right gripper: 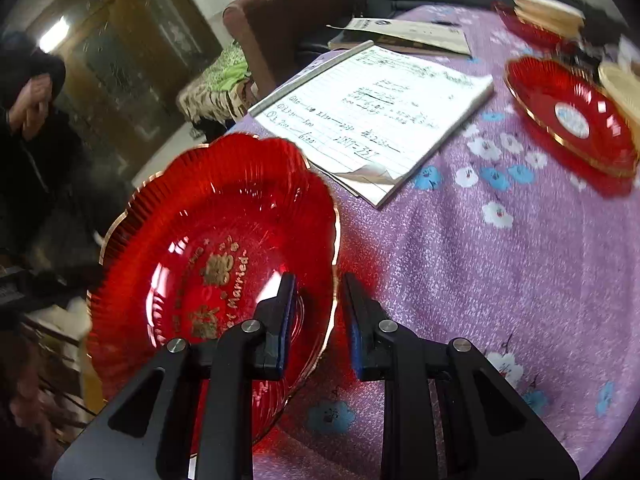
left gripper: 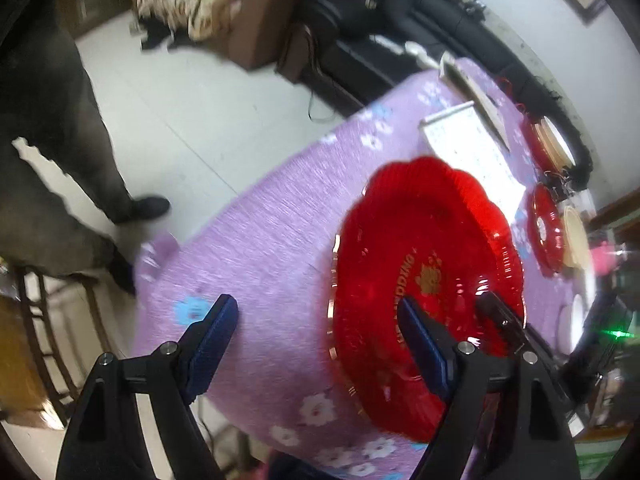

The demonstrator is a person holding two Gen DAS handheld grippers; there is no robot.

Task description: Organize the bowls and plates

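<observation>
The right gripper (right gripper: 316,320) has its jaws closed on the gold-trimmed rim of a large red scalloped plate (right gripper: 224,216), one finger inside the dish and one outside it, the plate tilted up off the purple flowered tablecloth (right gripper: 480,280) near the table's left edge. In the plate's centre, gold lettering reads "Married" beside a gold double-happiness emblem; from the left wrist view part of the same lettering shows, too blurred to read whole. The left gripper (left gripper: 320,332) stands wide open, gripping nothing: its left finger hangs over bare cloth and its right finger (left gripper: 420,340) over the plate's well, with the right gripper's dark finger on the plate's far rim just beyond. Past the plate lies an open lined notebook (right gripper: 372,116) filled with handwritten figures too small and smeared to read reliably, its near corner curled, and behind it a printed booklet (right gripper: 404,34). To the right sits a second red plate (right gripper: 568,120) with a round white and blue label in its middle, illegible, and a cream bowl (right gripper: 622,88) touching its far side. A third red dish (right gripper: 532,24) holding something tan lies farthest back.
</observation>
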